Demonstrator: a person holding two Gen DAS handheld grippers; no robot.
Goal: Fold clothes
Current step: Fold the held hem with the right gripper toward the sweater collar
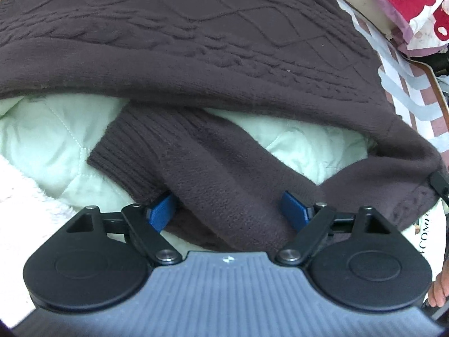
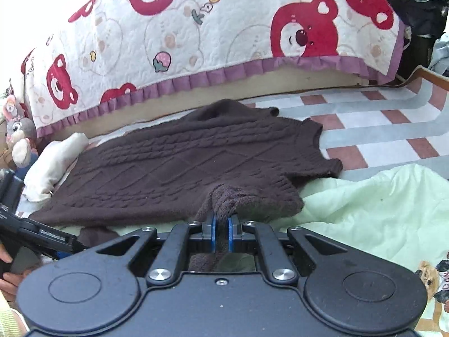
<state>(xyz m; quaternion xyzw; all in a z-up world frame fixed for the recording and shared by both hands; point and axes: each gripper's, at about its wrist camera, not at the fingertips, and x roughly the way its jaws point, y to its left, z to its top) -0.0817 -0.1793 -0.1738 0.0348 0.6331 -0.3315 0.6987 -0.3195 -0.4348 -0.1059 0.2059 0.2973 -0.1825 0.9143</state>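
Note:
A dark brown cable-knit sweater (image 1: 179,36) lies spread on the bed; it also shows in the right wrist view (image 2: 179,168). Its sleeve (image 1: 213,174) with a ribbed cuff (image 1: 123,154) runs toward me over a pale green quilt (image 1: 53,137). My left gripper (image 1: 231,205) is open, its blue fingers either side of the sleeve, tips hidden under the knit. My right gripper (image 2: 221,227) is shut on a bunched fold of the sweater at its near shoulder edge (image 2: 224,196). The left gripper's body shows at the left edge of the right wrist view (image 2: 33,233).
A bear-print quilt (image 2: 224,25) hangs behind the sweater. A checked sheet (image 2: 378,129) covers the bed to the right. A white pillow (image 2: 56,163) and a plush toy (image 2: 19,137) lie at the left. Clutter sits at the far right (image 2: 421,5).

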